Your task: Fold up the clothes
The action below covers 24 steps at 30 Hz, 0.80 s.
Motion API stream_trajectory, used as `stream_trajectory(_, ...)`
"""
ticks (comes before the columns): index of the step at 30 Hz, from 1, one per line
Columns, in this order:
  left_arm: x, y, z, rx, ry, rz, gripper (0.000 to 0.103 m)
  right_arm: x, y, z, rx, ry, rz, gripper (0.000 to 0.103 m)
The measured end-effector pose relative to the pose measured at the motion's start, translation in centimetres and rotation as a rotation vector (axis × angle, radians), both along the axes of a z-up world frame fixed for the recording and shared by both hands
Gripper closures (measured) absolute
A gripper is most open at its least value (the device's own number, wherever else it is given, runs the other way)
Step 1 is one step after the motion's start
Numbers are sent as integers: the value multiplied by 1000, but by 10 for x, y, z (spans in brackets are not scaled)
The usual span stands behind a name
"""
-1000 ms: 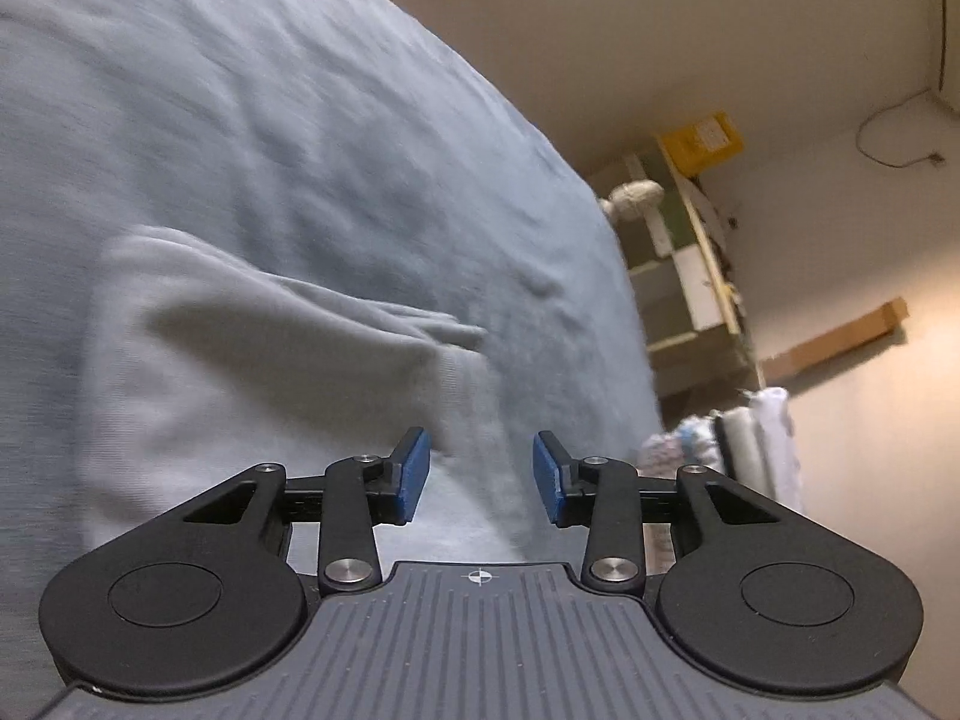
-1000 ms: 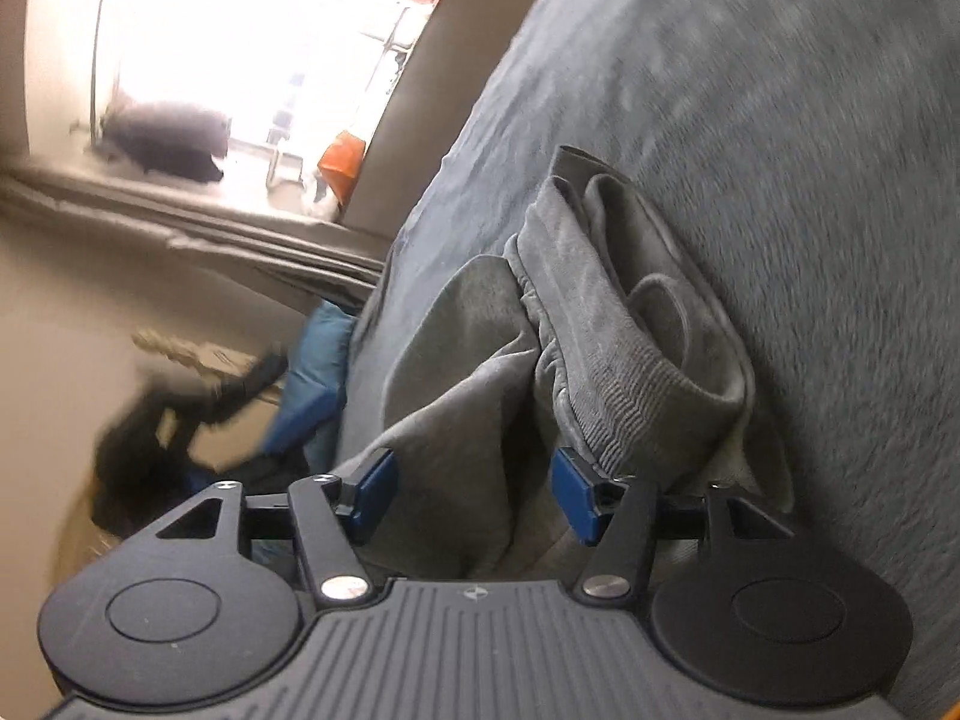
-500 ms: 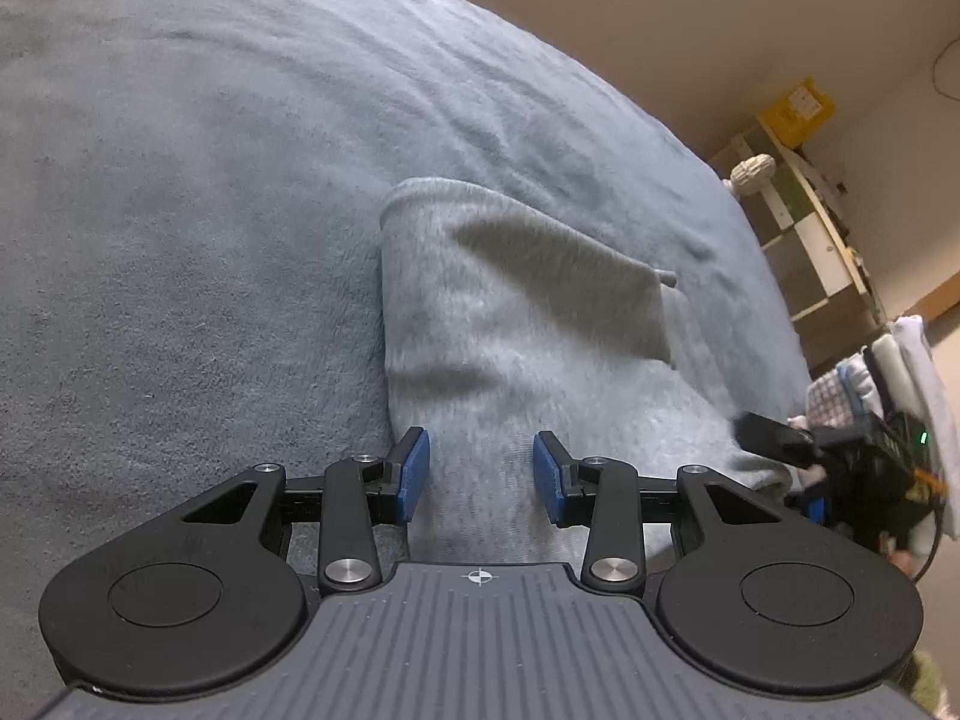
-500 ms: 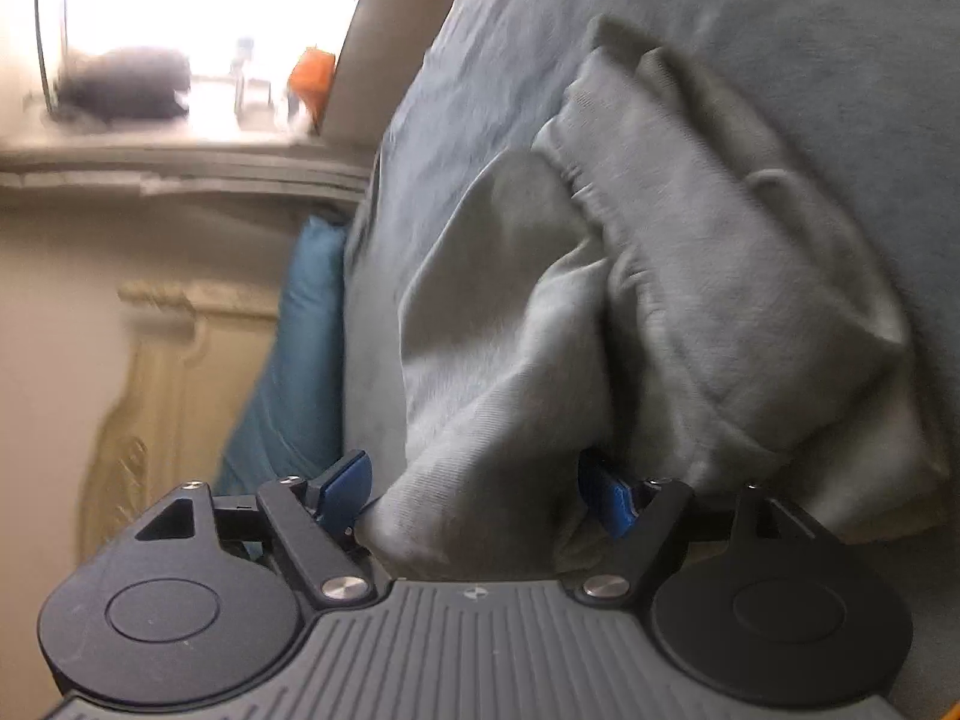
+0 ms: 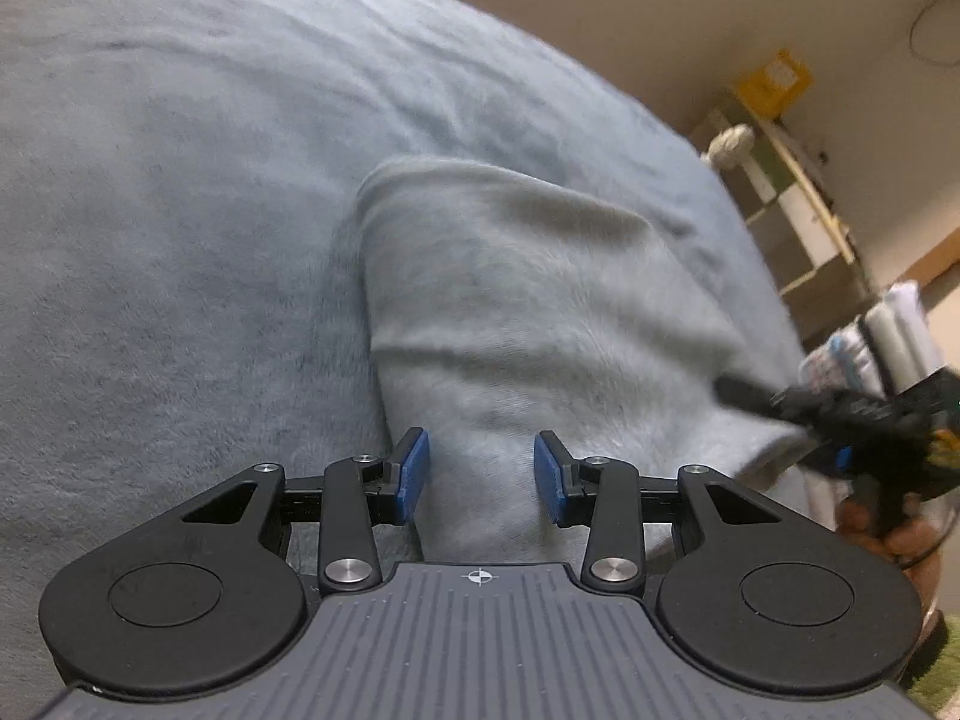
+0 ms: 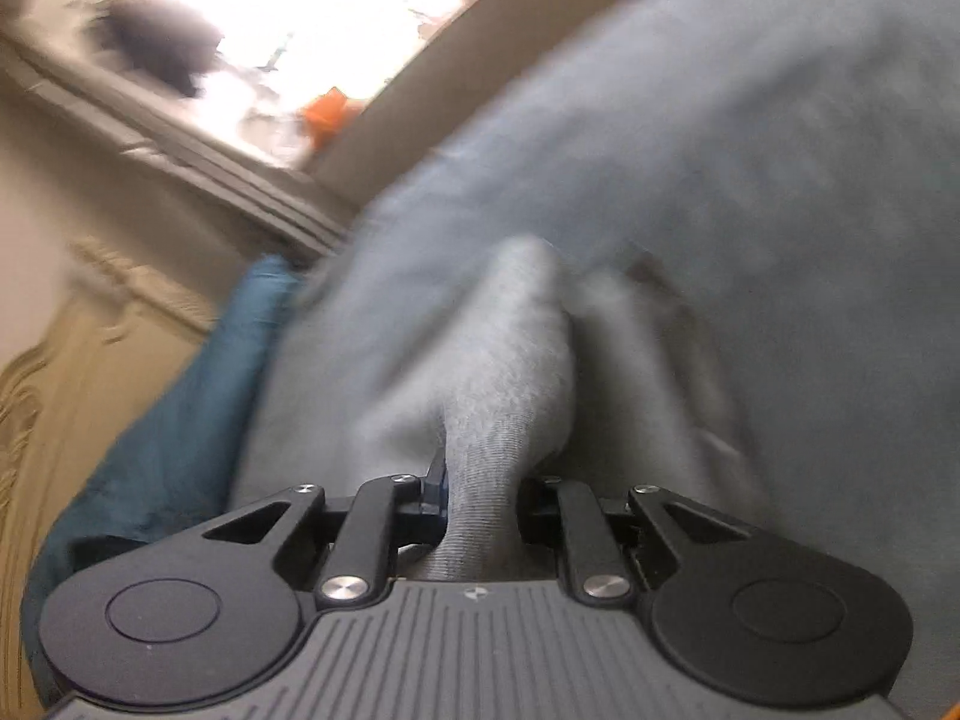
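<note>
Right gripper [image 6: 477,498]: jaws closing on grey garment [image 6: 504,396], earlier merely straddled; fold can begin | left gripper [image 5: 480,477]: spread, unchanged, garment edge at 12 o'clock, ungripped

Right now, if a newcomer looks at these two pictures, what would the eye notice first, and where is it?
First, the pale grey garment lying folded on the blue-grey blanket, directly ahead of the left gripper, whose blue pads stand apart. Next, the right gripper, closing with a bunch of that grey fabric between its pads. Behind it, a bright window glares at upper left.
</note>
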<state>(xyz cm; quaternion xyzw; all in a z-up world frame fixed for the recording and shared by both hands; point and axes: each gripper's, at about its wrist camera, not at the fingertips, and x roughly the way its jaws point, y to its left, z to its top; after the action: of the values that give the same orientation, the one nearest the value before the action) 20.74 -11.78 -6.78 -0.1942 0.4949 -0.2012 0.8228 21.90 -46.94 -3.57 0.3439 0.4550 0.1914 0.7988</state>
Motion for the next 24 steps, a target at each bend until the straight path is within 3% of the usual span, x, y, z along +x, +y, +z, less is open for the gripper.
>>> stream_trajectory(2,-1,-1,-3,0,7,-5,65,-7,-12,-21,61,33,-37,88)
stream_trajectory(4,-1,-1,-3,-6,11,-10,64,-12,-17,-23,132,15,-59,88)
stream_trajectory(9,-1,-3,0,-20,15,-30,61,-31,-26,0,105,-121,-31,88)
stream_trajectory(12,-1,-12,-5,-12,22,-49,60,-35,-39,-28,69,-49,-60,88)
stream_trajectory(14,-1,-14,-7,-9,21,-49,59,-35,-47,-43,145,-26,-89,88)
stream_trajectory(19,-6,-14,-3,-12,19,-59,58,-33,-57,-38,160,20,-67,82)
stream_trajectory(21,-9,-13,-1,-17,13,-67,58,-37,-63,-21,88,-2,-84,75)
stream_trajectory(24,-15,-15,-2,-14,10,-87,54,-47,-57,19,-131,-117,-99,74)
